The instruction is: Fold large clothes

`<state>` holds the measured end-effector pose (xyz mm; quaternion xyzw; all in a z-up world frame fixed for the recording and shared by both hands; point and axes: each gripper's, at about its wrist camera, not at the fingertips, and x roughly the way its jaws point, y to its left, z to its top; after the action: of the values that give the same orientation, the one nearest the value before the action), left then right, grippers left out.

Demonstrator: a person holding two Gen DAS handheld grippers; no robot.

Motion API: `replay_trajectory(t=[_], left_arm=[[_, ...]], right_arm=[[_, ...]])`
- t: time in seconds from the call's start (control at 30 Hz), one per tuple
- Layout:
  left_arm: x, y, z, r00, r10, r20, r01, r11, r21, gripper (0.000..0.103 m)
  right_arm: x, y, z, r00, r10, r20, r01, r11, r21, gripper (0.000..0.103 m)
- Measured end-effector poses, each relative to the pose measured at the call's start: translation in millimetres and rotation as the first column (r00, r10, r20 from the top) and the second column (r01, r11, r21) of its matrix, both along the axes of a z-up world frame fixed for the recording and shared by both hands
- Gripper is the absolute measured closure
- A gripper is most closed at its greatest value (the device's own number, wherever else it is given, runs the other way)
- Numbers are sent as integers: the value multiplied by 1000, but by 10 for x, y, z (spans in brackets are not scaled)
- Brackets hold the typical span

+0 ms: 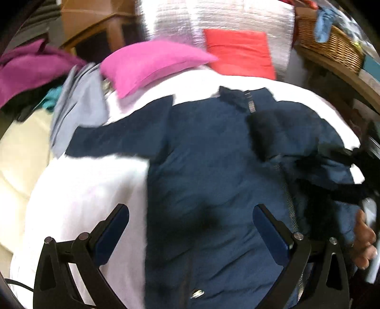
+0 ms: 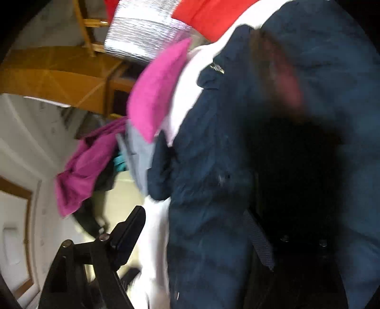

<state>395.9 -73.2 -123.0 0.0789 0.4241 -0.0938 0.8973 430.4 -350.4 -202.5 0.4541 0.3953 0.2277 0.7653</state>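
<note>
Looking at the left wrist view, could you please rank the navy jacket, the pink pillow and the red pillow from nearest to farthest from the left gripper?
From the left gripper:
1. Navy jacket, spread on the white sheet directly under and ahead of the open jaws.
2. Pink pillow, beyond the jacket's sleeve, up and to the left.
3. Red pillow, farther back against the silver panel, slightly right.

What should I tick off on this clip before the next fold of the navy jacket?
1. Left tongs open, nothing pinched: ok.
2. Right tongs open: only one finger shows, cannot tell from the picture.
3. Navy jacket lying on the white sheet: ok.
4. One sleeve spread out flat: ok.
5. Zipper side smooth: not ok, bunched.
6. Pink pillow clear of the jacket: ok.
</note>
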Motion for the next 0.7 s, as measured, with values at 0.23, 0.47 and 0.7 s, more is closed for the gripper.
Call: replay_trajectory(t=[0.23, 0.47, 0.7], left_arm=[[359, -925, 50, 992, -127, 4, 127, 991, -30, 0], [724, -1764, -168, 988, -149, -36, 149, 989, -27, 0], [965, -2189, -441, 993, -117, -31, 119, 990, 80, 29]], right_arm=[[-430, -1424, 144, 909, -416, 37, 416, 894, -168, 23], [-137, -1749, -246, 822, -568, -50, 545, 809, -221, 42], [-92, -1552, -372, 796, -603, 55, 588, 749, -304, 56]])
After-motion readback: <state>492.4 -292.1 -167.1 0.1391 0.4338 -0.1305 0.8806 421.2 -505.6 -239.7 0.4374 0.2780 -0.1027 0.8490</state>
